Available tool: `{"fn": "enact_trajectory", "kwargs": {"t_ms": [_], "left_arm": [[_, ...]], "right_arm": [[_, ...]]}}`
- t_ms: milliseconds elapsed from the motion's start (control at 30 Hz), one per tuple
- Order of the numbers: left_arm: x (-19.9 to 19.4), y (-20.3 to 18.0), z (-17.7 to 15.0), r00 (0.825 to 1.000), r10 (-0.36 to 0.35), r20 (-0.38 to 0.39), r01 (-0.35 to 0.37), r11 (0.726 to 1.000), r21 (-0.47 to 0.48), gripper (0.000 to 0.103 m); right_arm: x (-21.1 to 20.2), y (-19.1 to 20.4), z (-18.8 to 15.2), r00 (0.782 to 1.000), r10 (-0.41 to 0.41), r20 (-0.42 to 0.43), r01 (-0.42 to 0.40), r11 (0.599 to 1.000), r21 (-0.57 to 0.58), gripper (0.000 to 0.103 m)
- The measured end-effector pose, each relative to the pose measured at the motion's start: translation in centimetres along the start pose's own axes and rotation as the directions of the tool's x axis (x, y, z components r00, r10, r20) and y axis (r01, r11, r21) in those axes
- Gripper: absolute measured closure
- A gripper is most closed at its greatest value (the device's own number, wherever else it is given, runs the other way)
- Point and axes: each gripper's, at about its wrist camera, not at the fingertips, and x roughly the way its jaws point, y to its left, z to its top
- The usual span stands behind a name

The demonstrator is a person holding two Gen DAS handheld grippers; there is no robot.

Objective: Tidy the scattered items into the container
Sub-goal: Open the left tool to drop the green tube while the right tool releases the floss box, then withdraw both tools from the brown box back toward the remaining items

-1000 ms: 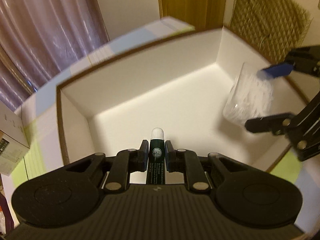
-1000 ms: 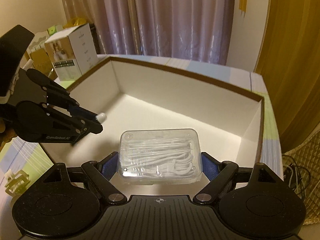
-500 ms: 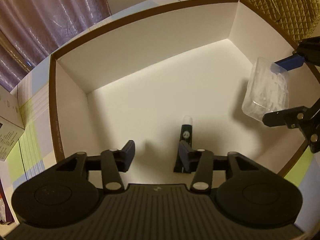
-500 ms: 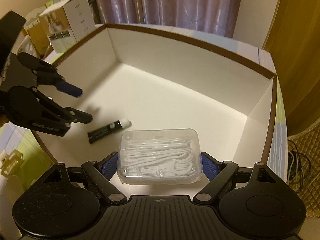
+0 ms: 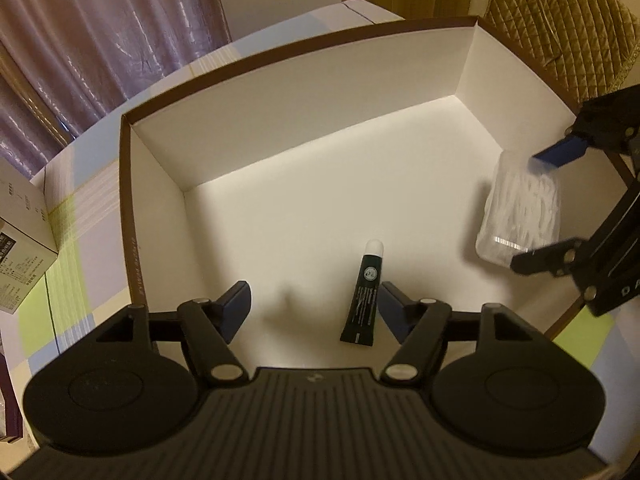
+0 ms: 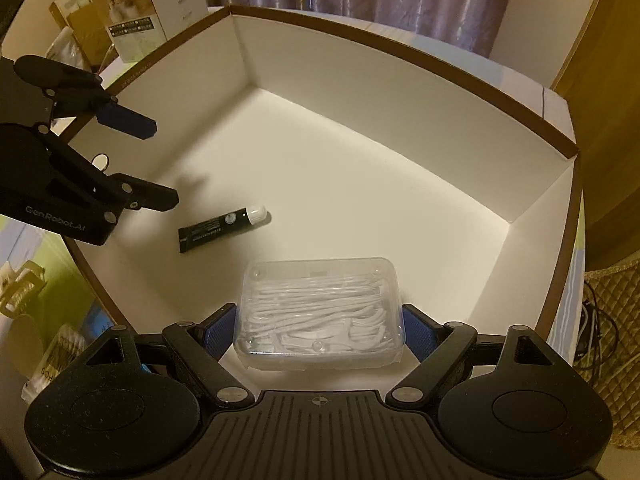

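Note:
A large white box with a brown rim [image 5: 132, 184] [image 6: 400, 46] fills both views. A small dark tube with a white cap [image 5: 364, 296] [image 6: 224, 226] lies on the box floor. My left gripper [image 5: 314, 304] [image 6: 160, 164] is open and empty above the tube, over the box's left edge. My right gripper [image 6: 320, 330] [image 5: 536, 208] is shut on a clear plastic case of white floss picks [image 6: 320, 312] [image 5: 520, 208], held low inside the box near its right side.
Cardboard cartons [image 6: 140, 20] [image 5: 20, 240] stand on the checked tablecloth [image 5: 80, 240] beyond the box's left side. A pale hair claw [image 6: 20, 288] and small packets [image 6: 56, 356] lie on the table by the box. A quilted chair [image 5: 560, 28] stands at the right.
My left gripper opened and dropped the tube onto the box floor, then drew back a little. My right gripper lowered the floss case deeper into the box.

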Motion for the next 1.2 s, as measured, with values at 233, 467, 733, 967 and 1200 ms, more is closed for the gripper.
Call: {"fn": "enact_trajectory", "kwargs": {"t_ms": [233,467,733,967,1200], "left_arm": [[0.0,0.0,0.1,1.000,0.016,-0.003,-0.016,1.000,-0.011,0.036],[-0.5,-0.2,0.1,0.999,0.035,0.001,-0.035,0.999,-0.013,0.022],[-1.5,-0.1,0.0,0.997,0.071,0.005,-0.071,0.997,-0.042,0.005],[-2.6,-0.3,-0.3,0.996,0.087,0.012,-0.086,0.995,-0.051,0.004],[-4.1,-0.9,-0.5,0.994,0.106,0.038,-0.103,0.993,-0.056,0.003]], "right_arm": [[0.5,-0.3,0.7,0.998,0.005,-0.063,-0.007,0.999,-0.032,0.015],[0.0,0.6,1.5,0.996,-0.049,-0.073,0.041,0.993,-0.108,0.000],[-1.0,1.2,1.1,0.997,-0.046,-0.056,0.039,0.993,-0.115,0.000],[-2.2,1.7,0.5,0.999,-0.052,-0.001,0.052,0.995,-0.088,0.000],[-3.6,1.9,0.1,0.996,-0.070,0.047,0.073,0.995,-0.063,0.000]]}}
